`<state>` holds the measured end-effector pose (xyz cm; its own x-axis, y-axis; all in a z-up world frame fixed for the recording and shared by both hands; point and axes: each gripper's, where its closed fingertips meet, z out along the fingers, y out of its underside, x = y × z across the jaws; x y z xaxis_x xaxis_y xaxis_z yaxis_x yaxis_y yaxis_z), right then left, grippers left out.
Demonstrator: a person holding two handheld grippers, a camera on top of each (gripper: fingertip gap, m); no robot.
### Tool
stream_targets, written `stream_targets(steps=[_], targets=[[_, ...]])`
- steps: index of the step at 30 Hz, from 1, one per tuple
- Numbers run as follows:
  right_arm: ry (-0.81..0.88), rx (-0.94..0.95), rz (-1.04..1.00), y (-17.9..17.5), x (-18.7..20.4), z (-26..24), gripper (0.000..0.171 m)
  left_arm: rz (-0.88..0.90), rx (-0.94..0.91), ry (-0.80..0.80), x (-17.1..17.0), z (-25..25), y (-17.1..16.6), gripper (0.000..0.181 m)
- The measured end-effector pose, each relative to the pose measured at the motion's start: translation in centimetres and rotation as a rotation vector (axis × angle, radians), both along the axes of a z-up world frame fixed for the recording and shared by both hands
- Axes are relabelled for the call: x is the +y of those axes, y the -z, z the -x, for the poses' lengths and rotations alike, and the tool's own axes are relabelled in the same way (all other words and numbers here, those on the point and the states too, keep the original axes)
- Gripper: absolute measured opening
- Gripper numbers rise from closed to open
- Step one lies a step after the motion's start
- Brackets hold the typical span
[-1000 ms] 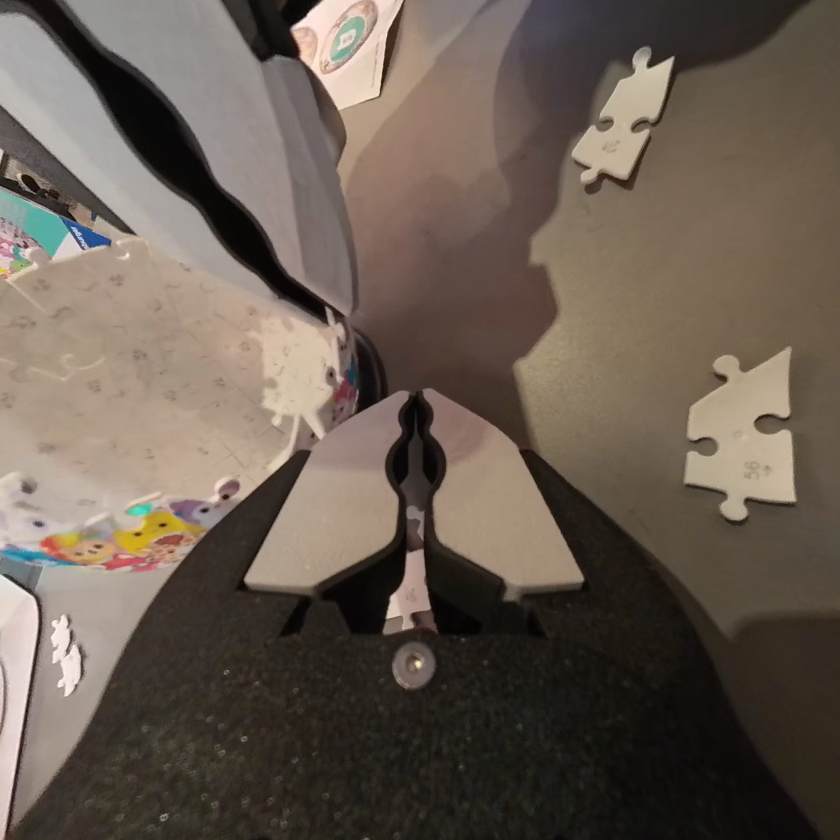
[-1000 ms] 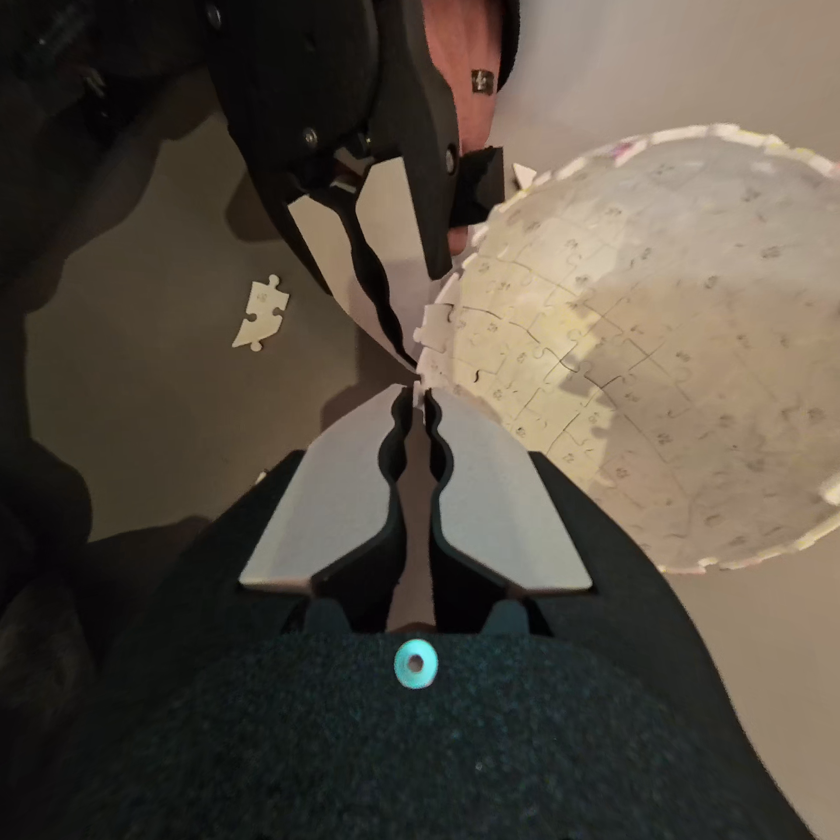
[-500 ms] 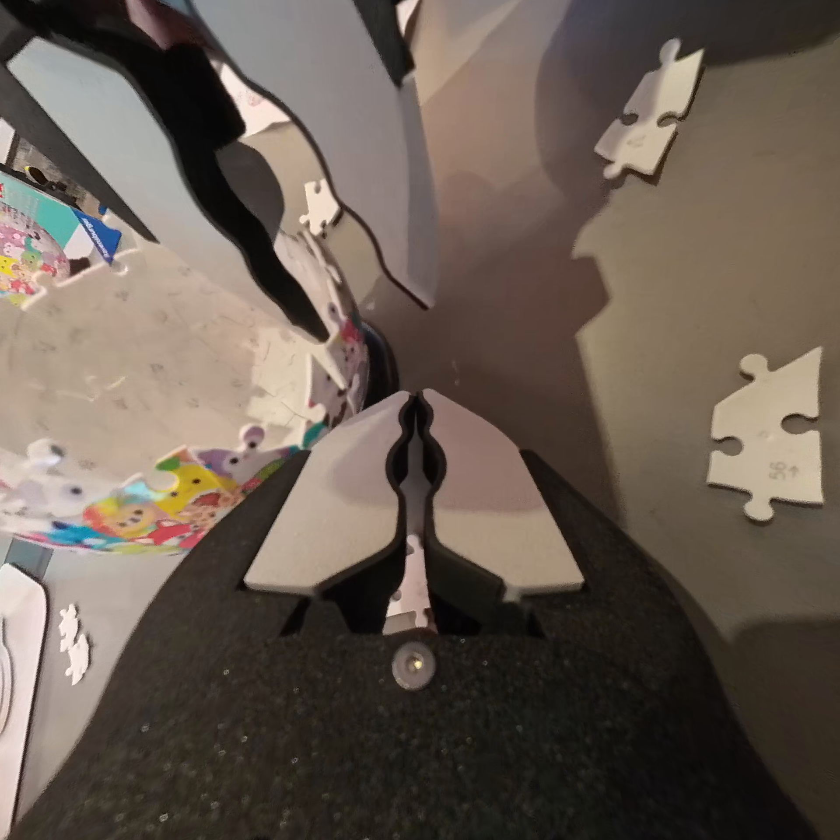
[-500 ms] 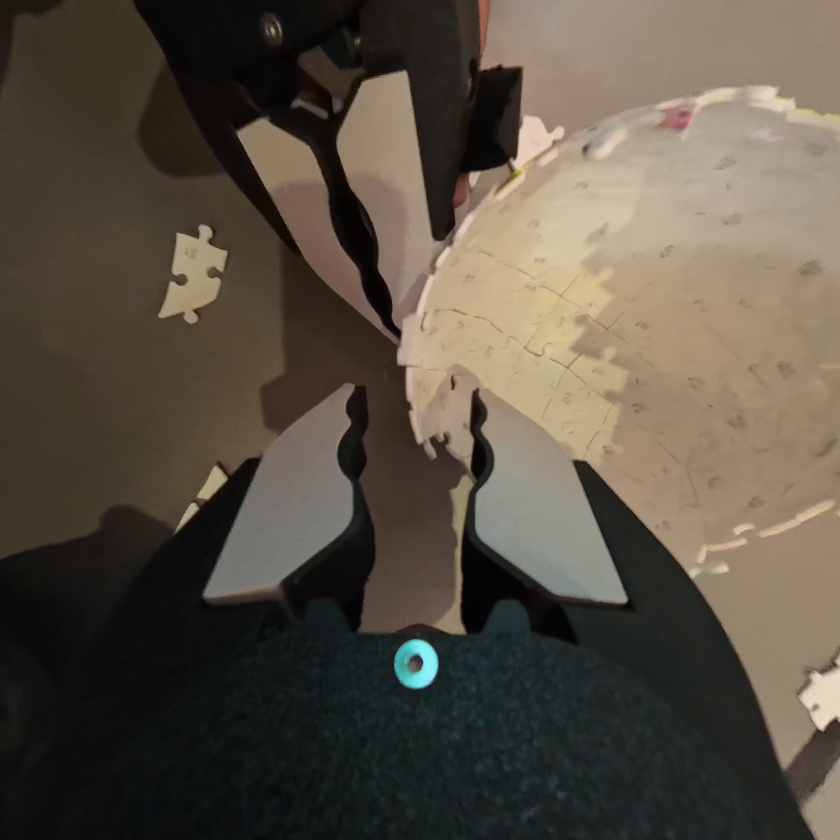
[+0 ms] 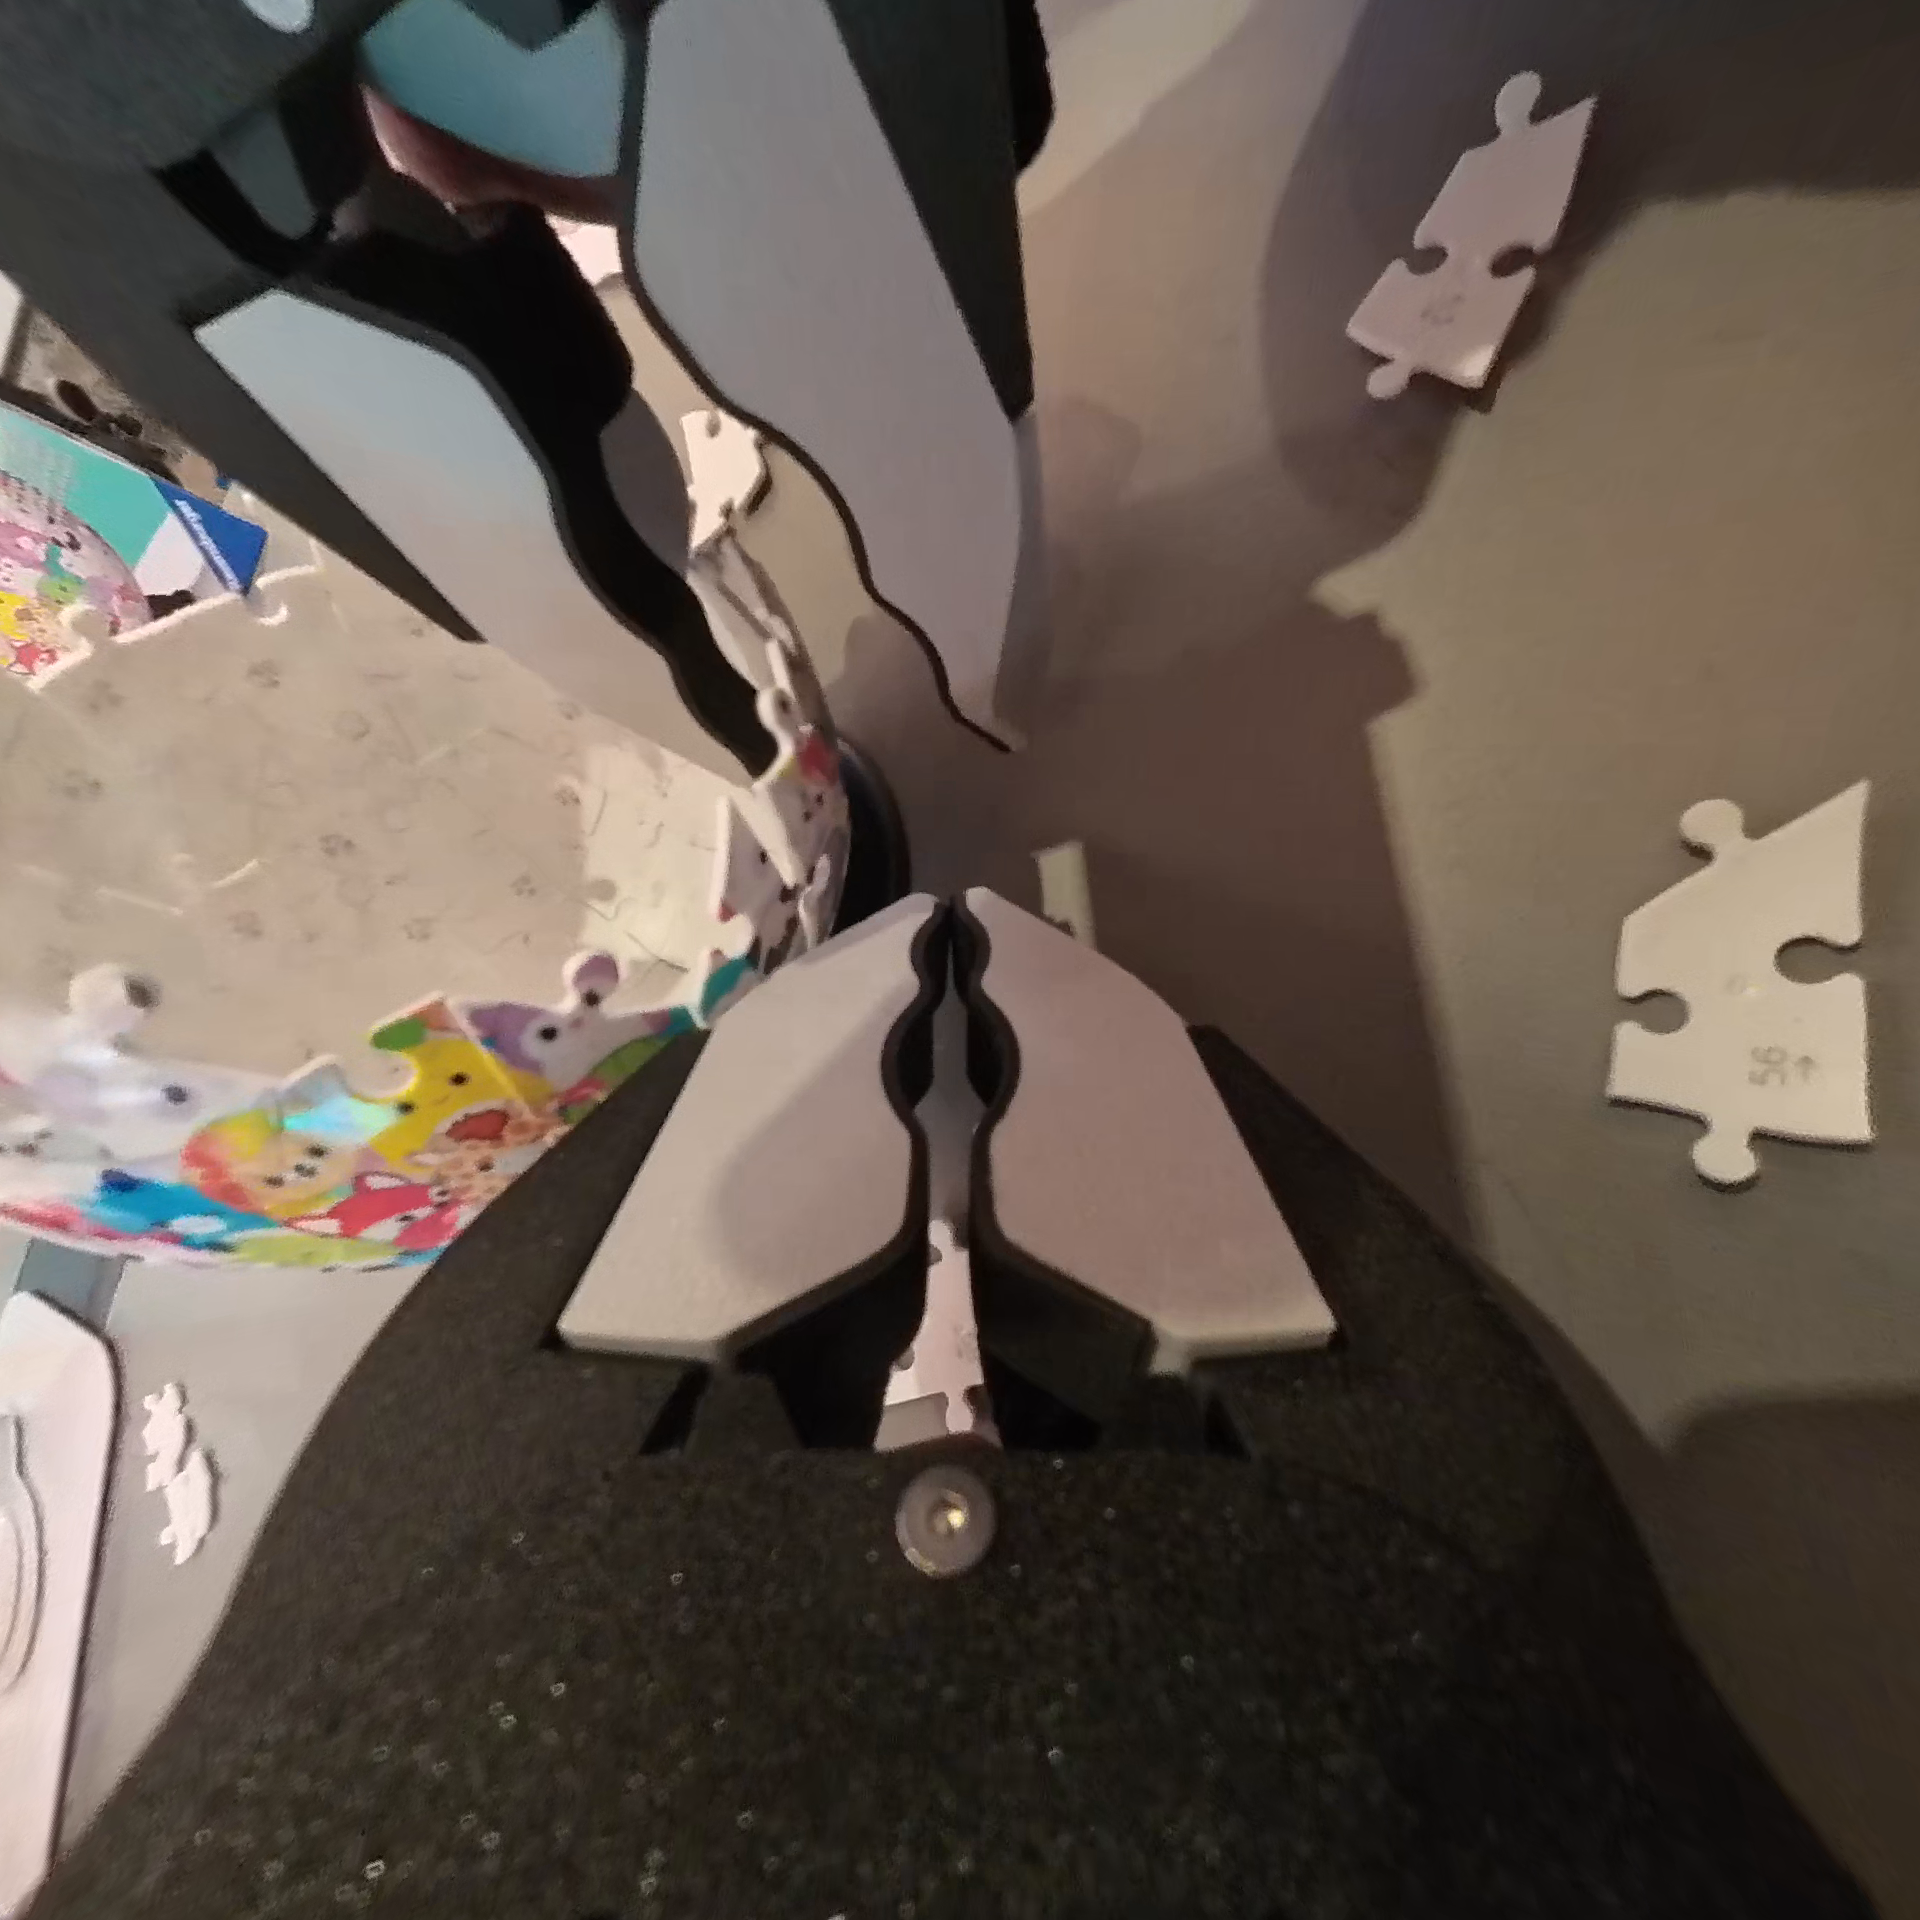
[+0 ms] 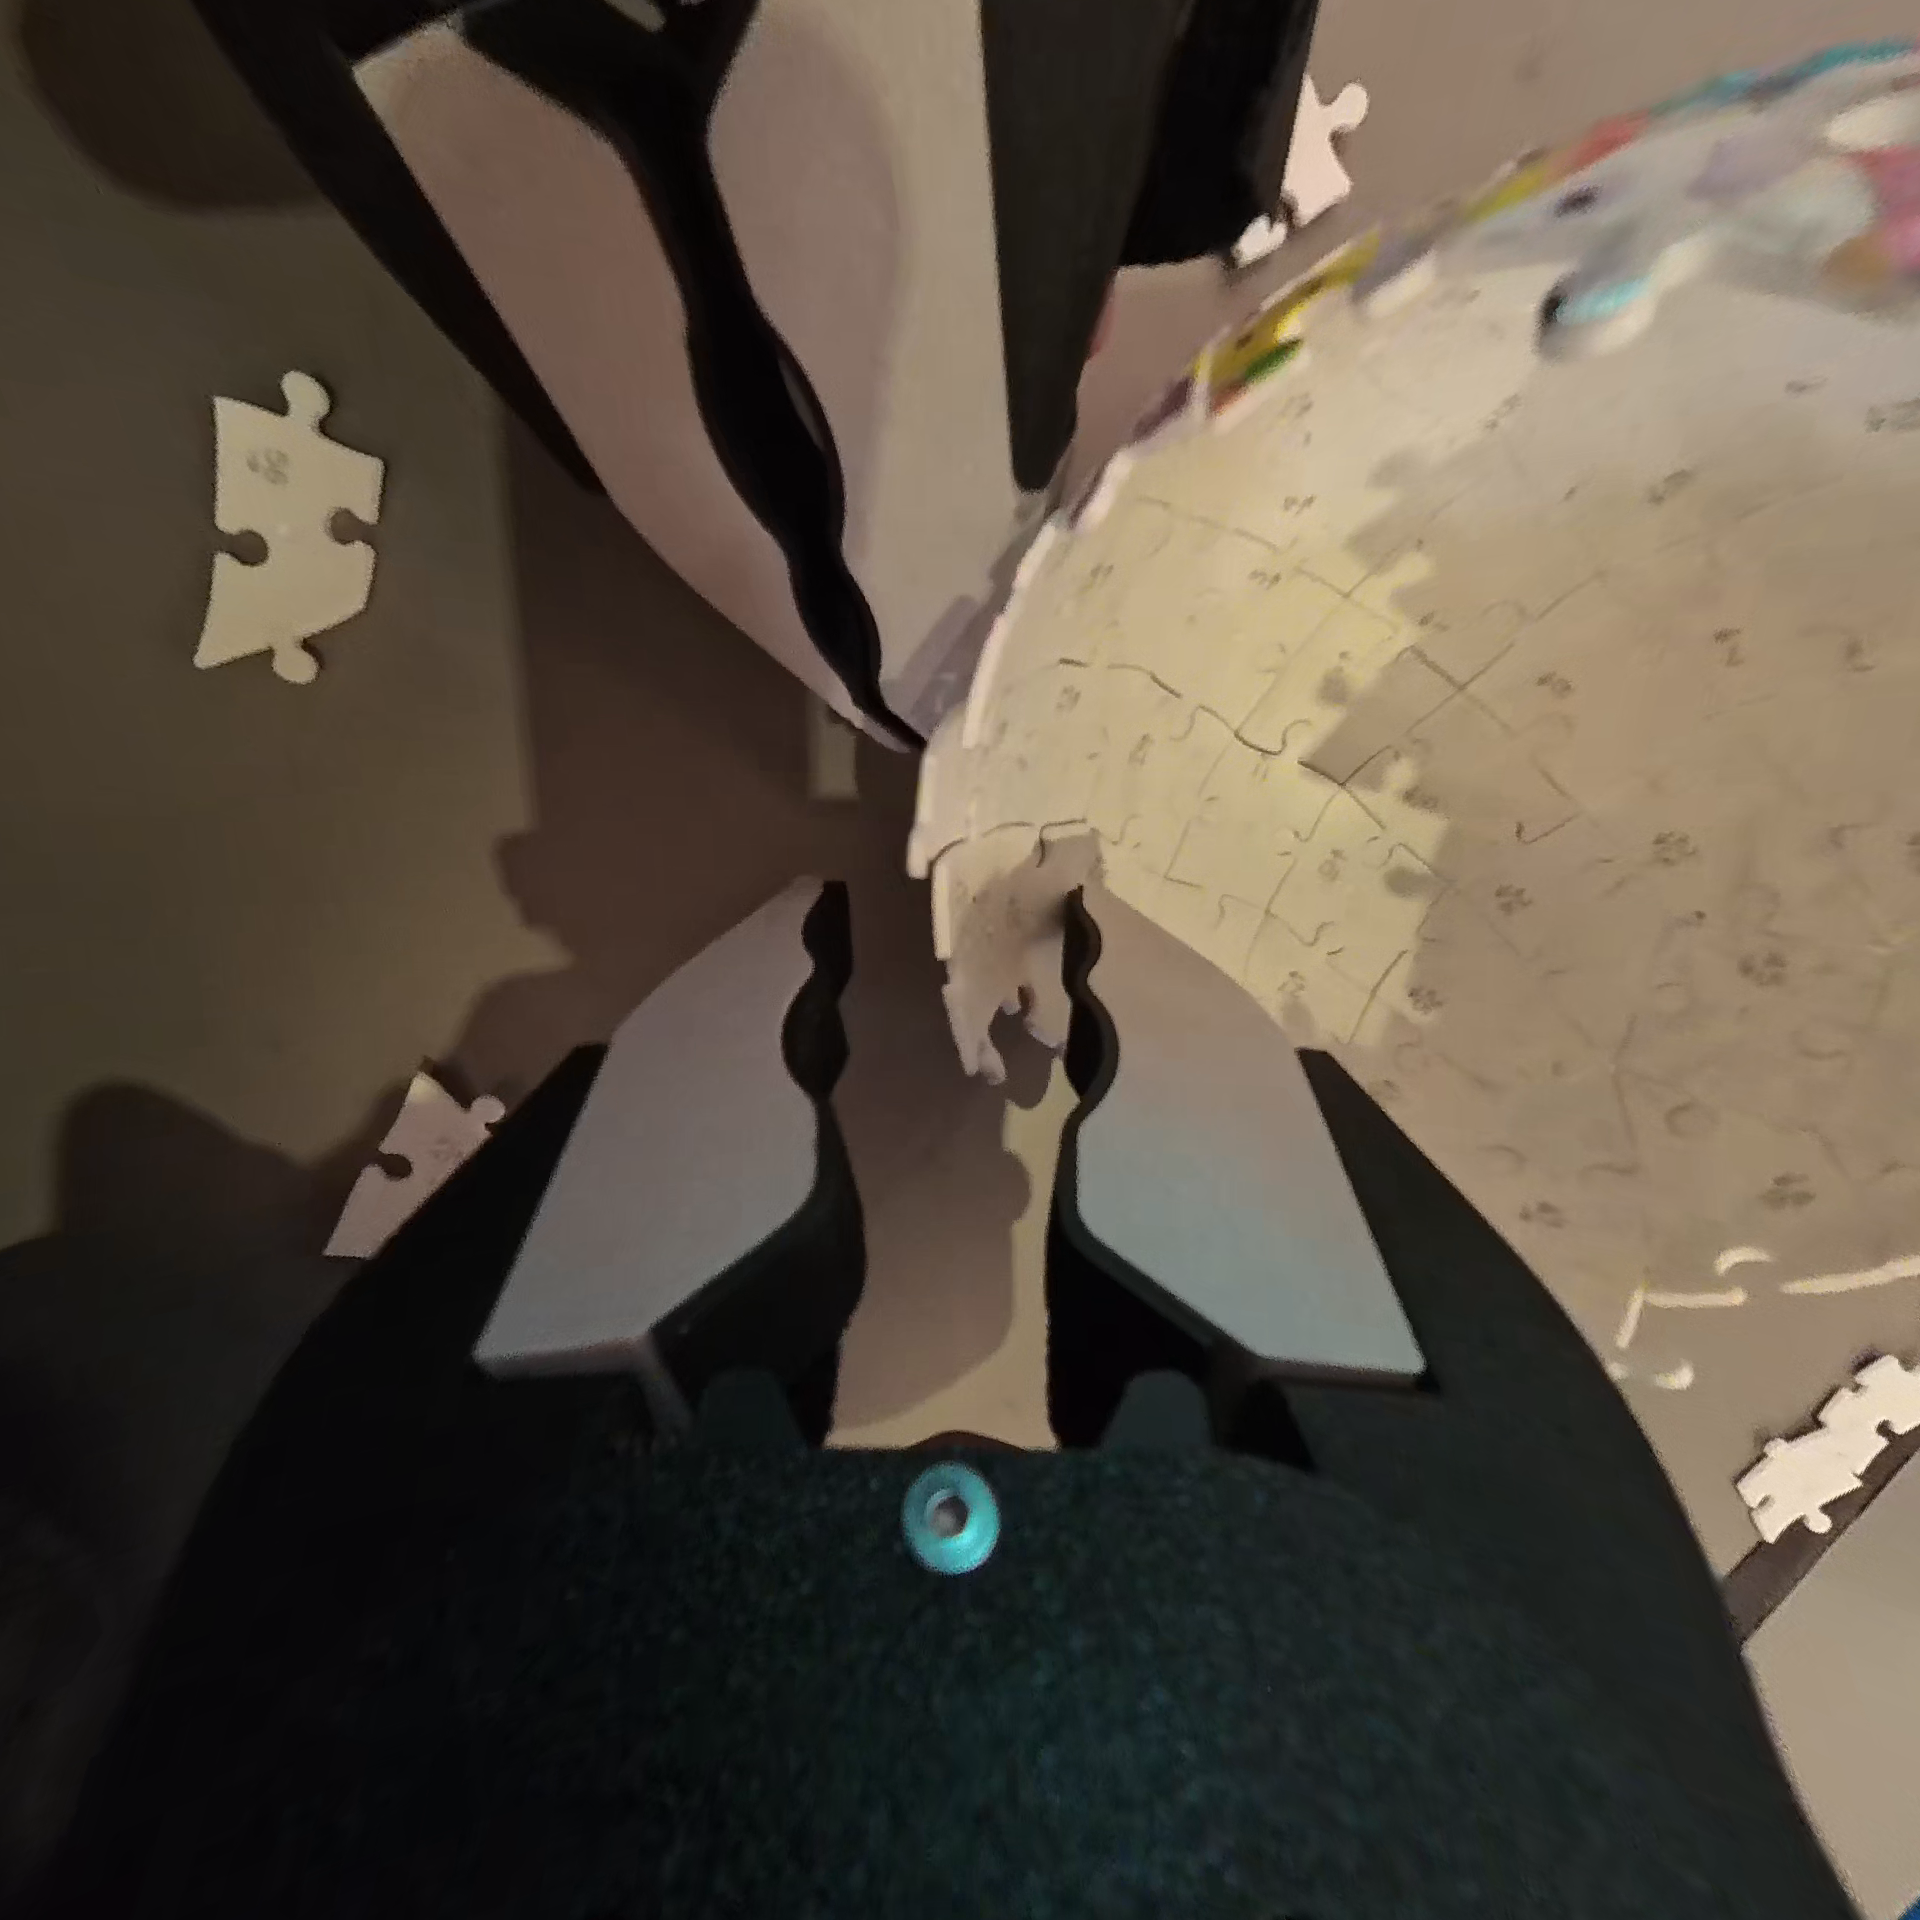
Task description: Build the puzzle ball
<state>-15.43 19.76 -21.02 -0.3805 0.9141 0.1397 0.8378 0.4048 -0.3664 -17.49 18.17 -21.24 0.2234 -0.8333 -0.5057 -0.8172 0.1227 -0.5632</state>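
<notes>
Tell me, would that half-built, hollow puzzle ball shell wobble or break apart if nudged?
Probably both. The half-built puzzle ball shell is rounded, so it would likely rock or roll on the grey table. It looks thin and hollow, held only by interlocking tabs, and one rim piece already juts out, so a push could pop pieces loose.

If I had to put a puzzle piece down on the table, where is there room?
Bare grey table lies between the two loose pieces, one far and one near. It is crowded where the puzzle ball meets the left gripper and the right gripper.
</notes>
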Motion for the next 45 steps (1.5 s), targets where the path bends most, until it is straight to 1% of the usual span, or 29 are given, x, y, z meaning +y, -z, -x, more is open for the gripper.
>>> stream_targets(steps=[3,7,12,16,18,22,23,28,29,30,31,33,35,37,38,43,45], targets=[[-0.021,-0.015,-0.031,-0.1,0.0,0.1,0.039,-0.002,0.005,0.0,0.0,0.0,0.1,0.0],[-0.048,0.024,-0.056,-0.2,-0.2,0.6,0.04,0.0,0.005,-0.002,0.0,0.1,0.1,0.0],[-0.029,0.035,-0.049,0.2,-0.2,0.6,0.038,-0.002,0.001,-0.001,0.0,0.1,0.0,0.0],[-0.036,0.04,-0.059,0.2,-0.2,0.7,0.038,-0.002,0.005,0.0,0.0,0.1,0.1,0.0],[-0.053,0.034,-0.06,0.2,-0.3,0.7,0.041,-0.001,0.005,0.0,0.0,0.1,0.1,0.0],[-0.073,0.073,-0.059,-0.4,-0.8,1.1,0.041,-0.006,0.009,-0.002,0.0,0.1,0.1,0.0],[-0.074,0.055,-0.067,-0.2,-0.7,0.9,0.039,-0.006,0.009,-0.003,0.1,0.1,0.1,0.0],[-0.06,0.056,-0.073,0.2,-0.5,1.0,0.04,-0.012,0.012,-0.002,0.1,0.2,0.0,0.0],[-0.066,0.052,-0.081,0.2,-0.4,1.1,0.042,-0.013,0.012,-0.002,0.1,0.2,0.0,0.0],[-0.053,0.064,-0.097,0.0,-0.3,1.3,0.048,-0.014,0.011,-0.004,0.1,0.2,0.0,0.0],[-0.046,0.07,-0.109,-0.3,-0.2,1.2,0.048,-0.016,0.01,-0.003,0.1,0.2,-0.1,0.0],[-0.039,0.094,-0.136,-1.1,-0.1,0.8,0.045,-0.013,0.011,-0.003,0.1,0.2,-0.1,0.0],[-0.041,0.159,-0.153,-2.2,-0.3,0.8,0.035,-0.015,0.011,-0.004,0.1,0.3,-0.1,0.0],[-0.043,0.19,-0.185,-3.0,-0.4,0.8,0.031,-0.016,0.012,-0.004,0.2,0.2,-0.1,0.0],[-0.045,0.193,-0.197,-3.1,-0.4,0.8,0.028,-0.016,0.011,-0.004,0.2,0.2,-0.1,0.0],[-0.049,0.188,-0.192,-2.6,-0.6,1.1,0.027,-0.02,0.006,-0.004,0.2,0.2,-0.2,0.0],[-0.049,0.184,-0.189,-2.5,-0.6,1.2,0.024,-0.02,0.005,-0.003,0.2,0.1,-0.2,0.0]])
